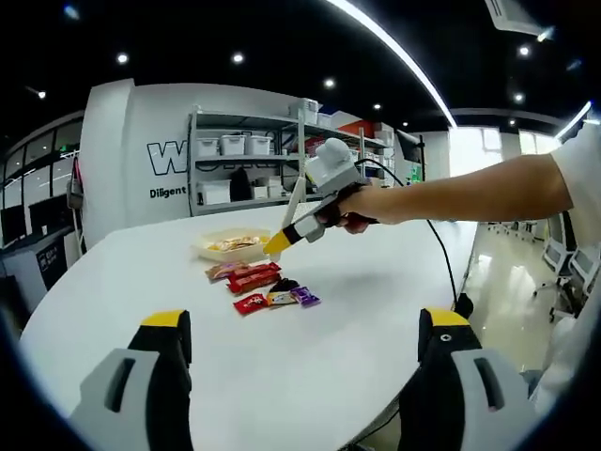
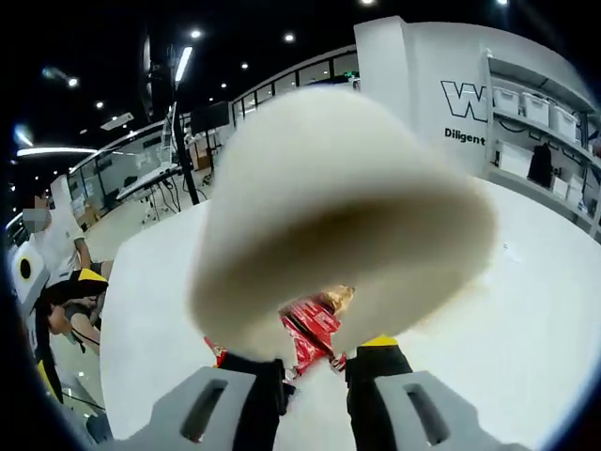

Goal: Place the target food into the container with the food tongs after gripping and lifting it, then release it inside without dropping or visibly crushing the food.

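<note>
Your right gripper is closed on the tongs, which point down at the snack packets, with the container just beyond them. Your left gripper is wide and empty, well back. I can't tell how wide the tong tips are.

Bright ceiling strip lights, fisheye-bent edges; the near tongs loom blurred.
</note>
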A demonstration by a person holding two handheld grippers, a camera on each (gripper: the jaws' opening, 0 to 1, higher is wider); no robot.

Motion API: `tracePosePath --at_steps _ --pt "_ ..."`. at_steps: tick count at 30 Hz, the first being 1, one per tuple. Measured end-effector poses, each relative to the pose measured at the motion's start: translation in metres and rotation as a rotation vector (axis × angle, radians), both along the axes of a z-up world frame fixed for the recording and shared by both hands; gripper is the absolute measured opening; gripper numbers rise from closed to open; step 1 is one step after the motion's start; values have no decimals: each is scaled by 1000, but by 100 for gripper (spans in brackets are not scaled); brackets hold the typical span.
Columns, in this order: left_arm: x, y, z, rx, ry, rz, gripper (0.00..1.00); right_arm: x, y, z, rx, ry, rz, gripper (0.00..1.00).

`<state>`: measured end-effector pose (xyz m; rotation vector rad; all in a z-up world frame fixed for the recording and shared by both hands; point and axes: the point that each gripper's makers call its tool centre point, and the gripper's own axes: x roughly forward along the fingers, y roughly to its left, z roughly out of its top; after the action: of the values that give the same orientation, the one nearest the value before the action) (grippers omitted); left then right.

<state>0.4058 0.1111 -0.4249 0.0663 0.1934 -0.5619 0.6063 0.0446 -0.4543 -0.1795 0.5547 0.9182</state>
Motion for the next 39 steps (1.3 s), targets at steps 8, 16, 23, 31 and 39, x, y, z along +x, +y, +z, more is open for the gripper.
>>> tracePosePath --at_steps 8,16,23,31,39 --pt "5 3 -7 -20 17 12 98 1 6 -1 5 -5 5 18" --pt "7 5 -8 -25 14 15 98 14 2 4 71 21 -42 19" --pt "11 4 -14 -23 28 17 98 26 6 0 50 10 -29 19" --pt "14 9 -16 -43 45 29 98 29 19 -11 16 9 5 20" --pt "13 11 -11 -51 46 34 97 21 8 -18 -17 47 -11 18"
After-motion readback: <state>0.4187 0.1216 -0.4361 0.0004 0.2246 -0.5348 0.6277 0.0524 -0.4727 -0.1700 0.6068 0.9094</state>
